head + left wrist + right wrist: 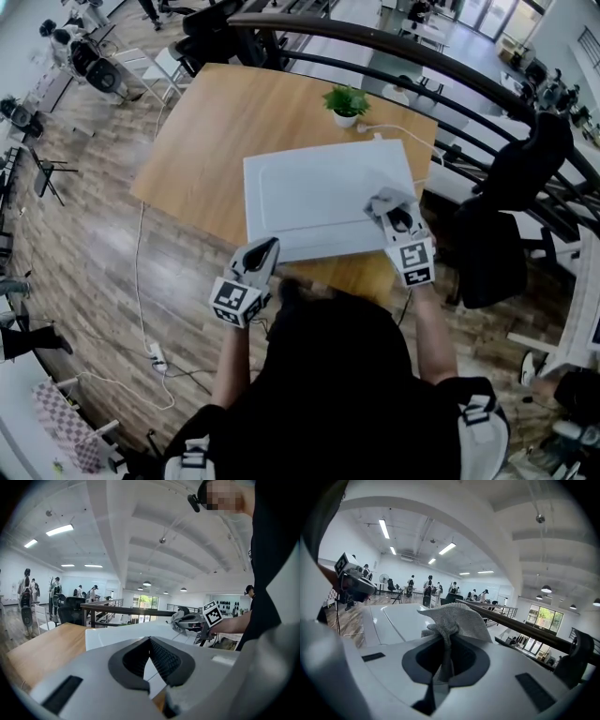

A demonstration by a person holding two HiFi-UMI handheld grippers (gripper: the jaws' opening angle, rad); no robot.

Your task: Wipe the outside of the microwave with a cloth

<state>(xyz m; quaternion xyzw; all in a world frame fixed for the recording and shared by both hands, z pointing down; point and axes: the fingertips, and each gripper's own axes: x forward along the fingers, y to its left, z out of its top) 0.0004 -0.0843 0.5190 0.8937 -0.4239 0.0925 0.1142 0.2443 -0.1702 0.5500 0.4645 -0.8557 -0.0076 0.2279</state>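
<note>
From above, the white microwave [328, 197] shows its flat top on the wooden table [216, 122]. My right gripper [394, 217] is over the top's right front corner, shut on a grey cloth [386, 200] that lies bunched on the surface. In the right gripper view the cloth [457, 616] fans out from between the jaws of that gripper [449, 639], above the microwave top [393, 620]. My left gripper [263, 250] hovers at the microwave's front left edge, jaws together with nothing in them. The left gripper view shows its tips [150, 641] meeting over the microwave [122, 634].
A small potted plant [347, 101] stands behind the microwave, and a white cable [403, 129] runs past it. A black chair [506, 216] and dark railings [394, 47] are on the right. A power strip [157, 356] lies on the floor at the left.
</note>
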